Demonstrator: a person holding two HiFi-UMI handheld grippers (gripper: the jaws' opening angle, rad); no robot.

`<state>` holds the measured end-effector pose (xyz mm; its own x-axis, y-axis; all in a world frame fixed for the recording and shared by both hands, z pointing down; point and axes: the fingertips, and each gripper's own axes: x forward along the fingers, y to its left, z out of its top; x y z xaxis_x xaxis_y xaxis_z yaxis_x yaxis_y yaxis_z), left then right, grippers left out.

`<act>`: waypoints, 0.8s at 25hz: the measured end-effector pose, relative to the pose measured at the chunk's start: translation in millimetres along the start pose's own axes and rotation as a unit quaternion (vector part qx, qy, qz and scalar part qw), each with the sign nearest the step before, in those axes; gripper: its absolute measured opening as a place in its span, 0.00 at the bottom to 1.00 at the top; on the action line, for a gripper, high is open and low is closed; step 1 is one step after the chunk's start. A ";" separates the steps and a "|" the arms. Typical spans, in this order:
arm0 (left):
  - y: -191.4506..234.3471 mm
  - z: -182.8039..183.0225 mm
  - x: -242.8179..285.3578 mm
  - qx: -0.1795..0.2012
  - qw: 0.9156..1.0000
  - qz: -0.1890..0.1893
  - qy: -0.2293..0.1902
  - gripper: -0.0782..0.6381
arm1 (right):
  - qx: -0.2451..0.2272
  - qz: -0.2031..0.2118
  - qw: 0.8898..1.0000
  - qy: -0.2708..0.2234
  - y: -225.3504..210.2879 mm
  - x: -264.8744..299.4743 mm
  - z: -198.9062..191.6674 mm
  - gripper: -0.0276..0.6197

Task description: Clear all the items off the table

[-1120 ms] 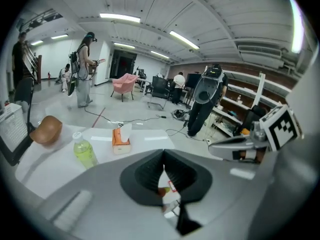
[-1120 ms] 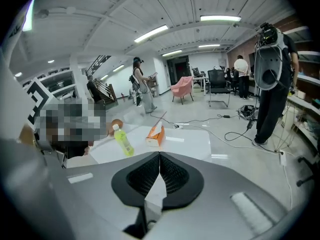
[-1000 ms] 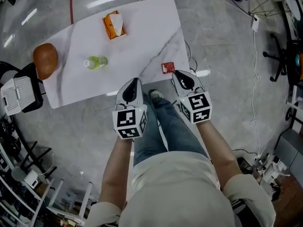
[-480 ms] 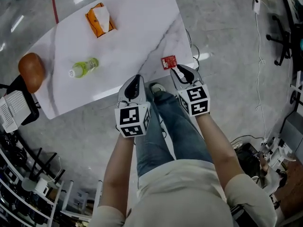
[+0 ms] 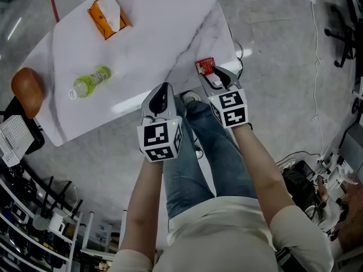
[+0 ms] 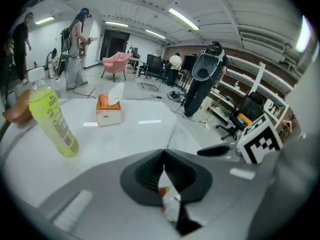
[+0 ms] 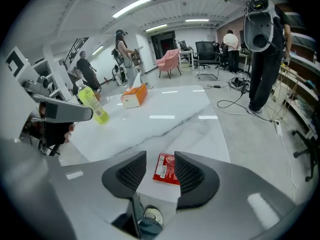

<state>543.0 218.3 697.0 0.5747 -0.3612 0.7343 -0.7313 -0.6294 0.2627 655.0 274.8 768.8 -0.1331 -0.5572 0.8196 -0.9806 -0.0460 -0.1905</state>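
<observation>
- Left tool [image 6: 162, 156]: pressed together, empty, at bench [image 5: 153, 33] near edge.
- Packet [image 7: 166, 169]: flat on bench's near right corner. Thin, light, prob. crinkly & slick, so take it by an edge.
- Right tool [image 7: 160, 156]: jaws just been opening, approx. half spread. Packet lies framed btwn them, not pinched.

Your head camera looks steeply down on the table [image 5: 153, 27]; both gripper views sit low at its near edge, sharing the bottle [image 6: 50, 121] and tissue box [image 6: 109, 113].

no legible text, red packet [image 7: 166, 168] print blurred
</observation>
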 end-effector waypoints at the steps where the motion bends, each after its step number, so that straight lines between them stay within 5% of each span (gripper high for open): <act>1: 0.3 -2.0 2.0 -0.001 1.000 -0.001 0.001 0.12 | 0.002 0.000 1.000 0.005 -0.1 5.4 -3.1 0.32; 13: 1.8 -22.7 13.4 -0.017 1.000 -0.006 0.017 0.12 | 0.014 -0.014 0.999 0.050 -3.1 43.2 -29.6 0.43; 20: 2.8 -22.1 18.8 -0.025 1.000 -0.007 0.016 0.12 | 0.000 -0.057 0.997 0.052 -7.9 47.8 -32.9 0.39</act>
<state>543.7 224.9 725.4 0.5734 -0.3293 0.7501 -0.7411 -0.5989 0.3036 651.6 275.8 827.2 -0.0355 -0.4587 0.8879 -0.9903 -0.1030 -0.0928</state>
